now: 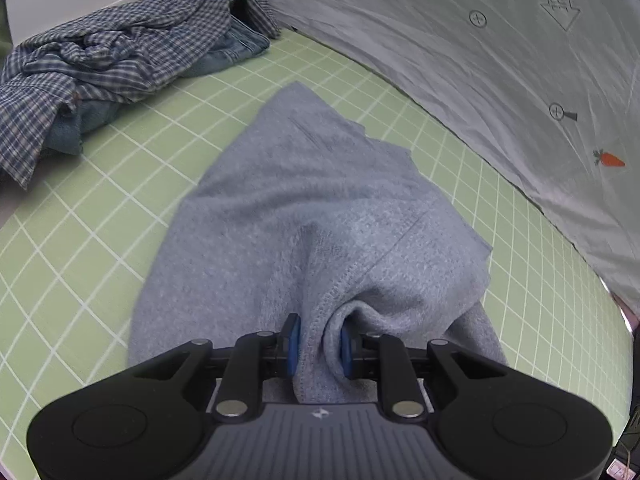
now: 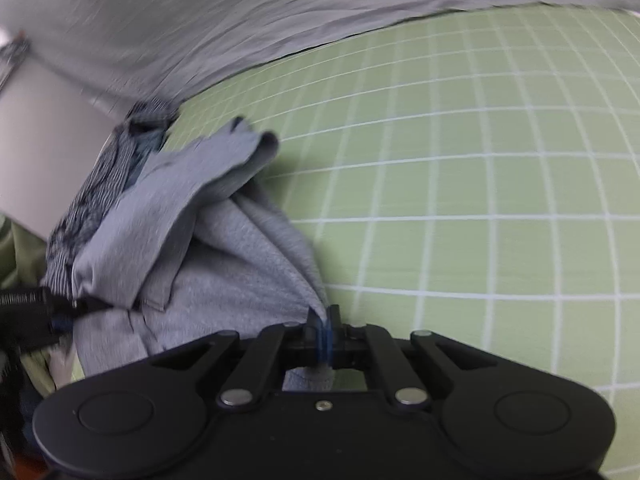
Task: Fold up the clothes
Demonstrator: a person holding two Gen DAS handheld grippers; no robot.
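Note:
A light blue-grey knit garment (image 1: 288,208) hangs from my left gripper (image 1: 319,346) and drapes forward onto the green grid mat (image 1: 100,248). The left jaws are shut on a bunched fold of its hem. In the right wrist view the same garment (image 2: 224,248) is rumpled to the left, and my right gripper (image 2: 325,334) is shut tight on a thin edge of it. The left gripper (image 2: 60,312) shows at the left edge of that view, holding the cloth.
A pile of blue checked shirt (image 1: 100,56) over denim (image 1: 236,48) lies at the mat's far left. A grey printed sheet (image 1: 480,60) borders the mat's far side, also seen in the right wrist view (image 2: 240,12). Green mat (image 2: 480,200) stretches to the right.

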